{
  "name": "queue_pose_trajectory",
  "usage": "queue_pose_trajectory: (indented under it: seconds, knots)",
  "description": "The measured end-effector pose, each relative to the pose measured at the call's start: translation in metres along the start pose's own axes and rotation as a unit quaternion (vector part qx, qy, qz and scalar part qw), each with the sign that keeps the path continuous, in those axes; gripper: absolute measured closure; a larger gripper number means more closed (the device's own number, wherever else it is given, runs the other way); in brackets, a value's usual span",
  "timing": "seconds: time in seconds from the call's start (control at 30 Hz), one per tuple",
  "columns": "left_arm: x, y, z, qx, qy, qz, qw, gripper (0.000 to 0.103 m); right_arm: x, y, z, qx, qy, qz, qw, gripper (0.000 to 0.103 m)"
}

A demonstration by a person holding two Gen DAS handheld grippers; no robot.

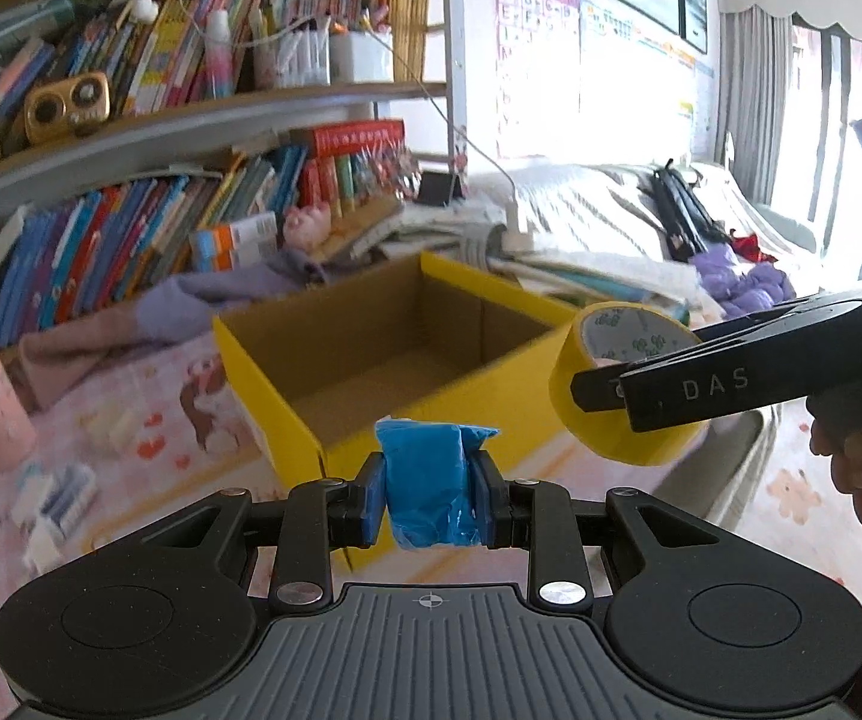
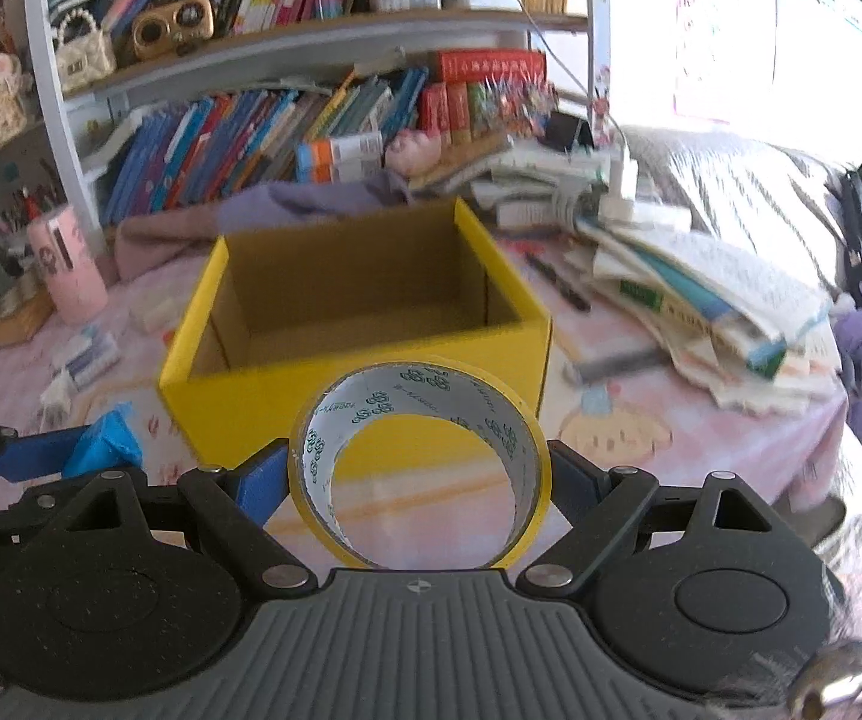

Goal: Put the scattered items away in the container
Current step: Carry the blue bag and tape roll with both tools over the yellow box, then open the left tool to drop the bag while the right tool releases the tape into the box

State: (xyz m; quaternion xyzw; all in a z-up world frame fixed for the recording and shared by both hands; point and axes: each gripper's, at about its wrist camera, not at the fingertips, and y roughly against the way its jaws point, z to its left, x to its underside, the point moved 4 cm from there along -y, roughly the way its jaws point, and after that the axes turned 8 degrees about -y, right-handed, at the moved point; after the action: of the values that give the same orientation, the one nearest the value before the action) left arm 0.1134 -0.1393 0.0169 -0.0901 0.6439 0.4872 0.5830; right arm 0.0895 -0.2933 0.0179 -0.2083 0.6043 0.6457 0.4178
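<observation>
An open yellow cardboard box (image 1: 287, 360) (image 2: 371, 387) stands on the pink patterned tablecloth; its inside looks empty. My left gripper (image 1: 428, 489) is shut on a blue plastic-wrapped packet (image 1: 431, 480), held in front of the box's near corner; it also shows in the right wrist view (image 2: 104, 444). My right gripper (image 2: 419, 468) is shut on a yellow roll of tape (image 2: 419, 462), held just in front of the box's near wall. In the left wrist view the tape roll (image 1: 617, 384) hangs by the box's right corner.
Small white and blue packets (image 2: 80, 360) and a pink cup (image 2: 68, 264) sit left of the box. A pile of books and papers (image 2: 689, 288) and a pen (image 2: 557, 285) lie to the right. Bookshelves (image 2: 287, 120) stand behind; a purple cloth (image 2: 287, 204) lies behind the box.
</observation>
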Motion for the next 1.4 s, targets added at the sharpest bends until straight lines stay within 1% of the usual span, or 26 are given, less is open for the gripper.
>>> queue_pose_trajectory:
  seconds: [0.17,0.33,0.5,0.67,0.9,1.13,1.27,1.4]
  knots:
    - [-0.023,-0.021,0.014,-0.016,-0.005,-0.013,0.9998,0.075,-0.035,-0.015,0.0,-0.017,0.01,-0.021,1.0,0.016]
    - [-0.038,-0.04,0.027,-0.036,0.005,-0.018,0.9992,0.075,-0.067,-0.034,0.0,-0.035,0.023,-0.035,0.998,0.016]
    - [-0.046,-0.062,0.035,-0.059,0.011,-0.007,0.9982,0.075,-0.089,-0.06,-0.002,-0.056,0.042,-0.033,0.997,0.016]
    - [-0.053,-0.082,0.043,-0.08,0.022,0.003,0.9965,0.075,-0.103,-0.09,-0.004,-0.075,0.061,-0.019,0.995,0.016]
    - [-0.053,-0.116,0.041,-0.091,0.04,0.037,0.9944,0.075,-0.114,-0.131,-0.007,-0.099,0.081,0.009,0.992,0.016]
    - [-0.05,-0.144,0.037,-0.099,0.024,0.07,0.9924,0.075,-0.113,-0.166,-0.008,-0.115,0.103,0.041,0.987,0.016]
    - [-0.046,-0.157,0.036,-0.096,0.017,0.088,0.9914,0.075,-0.108,-0.18,-0.005,-0.125,0.126,0.059,0.982,0.016]
    - [-0.04,-0.167,0.032,-0.085,0.014,0.111,0.9901,0.075,-0.1,-0.196,-0.005,-0.126,0.144,0.083,0.978,0.016]
